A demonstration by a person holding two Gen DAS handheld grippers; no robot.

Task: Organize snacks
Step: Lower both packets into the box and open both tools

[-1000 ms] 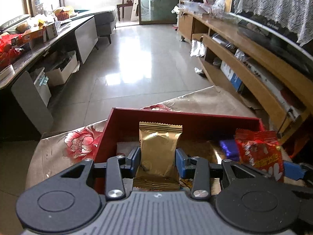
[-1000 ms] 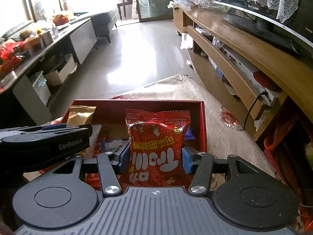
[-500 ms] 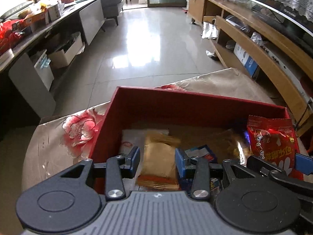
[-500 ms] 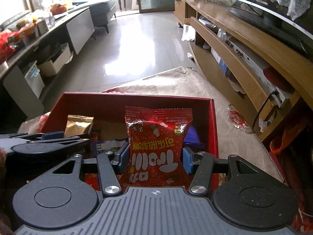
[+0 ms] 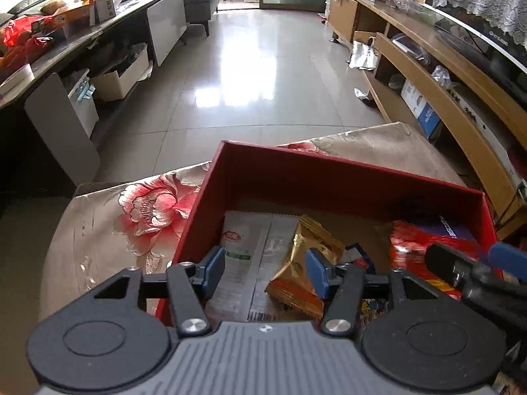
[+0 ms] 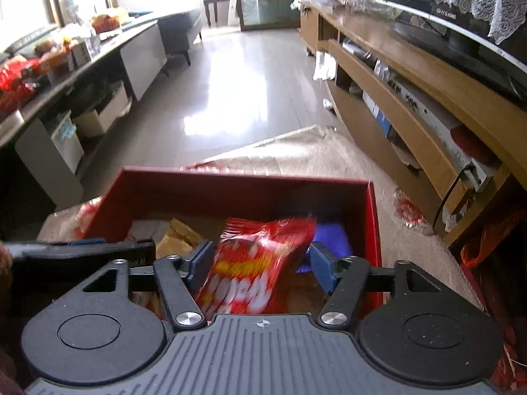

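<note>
A red box (image 5: 329, 168) stands on the flowered cloth. My left gripper (image 5: 266, 271) hangs over its left half, jaws opening. The gold packet (image 5: 306, 263) has slipped free and leans tilted by the right pad, on top of a white packet (image 5: 243, 253). My right gripper (image 6: 262, 265) is over the box's right half (image 6: 247, 176), jaws opening too. The red snack bag (image 6: 253, 263) is blurred and tipping between its pads, which no longer press on it. A purple packet (image 6: 329, 240) lies behind it. The left gripper's finger (image 6: 82, 250) shows at the left edge.
The flowered tablecloth (image 5: 148, 204) covers a low table, and bare tiled floor (image 5: 257, 75) lies beyond it. A long wooden TV stand (image 5: 444, 105) runs along the right. A cluttered counter (image 5: 66, 33) with boxes beneath it lines the left.
Both grippers have opened. The gold packet, held upright before, dropped and tipped over in the box. The red bag has slipped from the right gripper's pads and is falling. The left gripper sank lower.
</note>
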